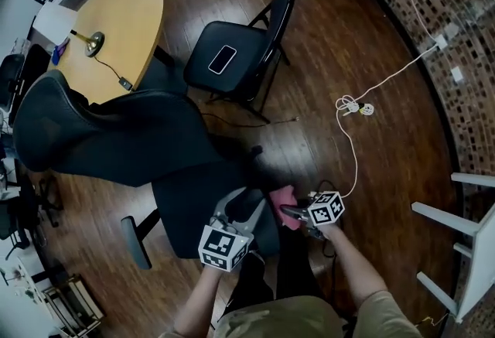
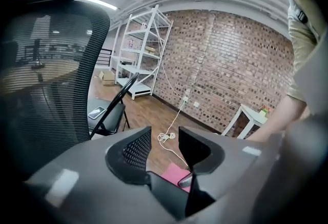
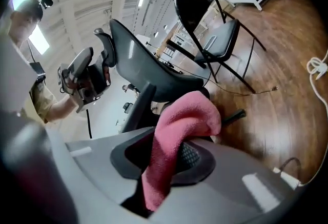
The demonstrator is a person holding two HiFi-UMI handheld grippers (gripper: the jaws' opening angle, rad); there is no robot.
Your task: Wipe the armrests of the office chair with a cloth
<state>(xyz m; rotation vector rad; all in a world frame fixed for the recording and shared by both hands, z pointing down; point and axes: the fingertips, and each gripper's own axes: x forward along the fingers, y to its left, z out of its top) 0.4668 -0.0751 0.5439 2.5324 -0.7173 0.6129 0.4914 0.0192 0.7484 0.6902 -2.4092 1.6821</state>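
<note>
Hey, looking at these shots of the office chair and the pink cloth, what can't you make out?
1. Whether the pink cloth touches an armrest: in the head view, the cloth and the right hand-held gripper cover that spot.
2. The office chair's base: head view, hidden under its seat.
3. The small dark thing on the round table: head view, too small to name.

Right claw point(image 1: 291, 213) half hides the cloth point(image 1: 282, 196).

The office chair point(image 1: 100, 135), with its tall back, blocks the left side; a folding chair point(image 1: 240, 58) stands just beyond it. Open floor point(image 1: 387, 143) lies to the right, crossed by a white cable point(image 1: 346, 104).
</note>
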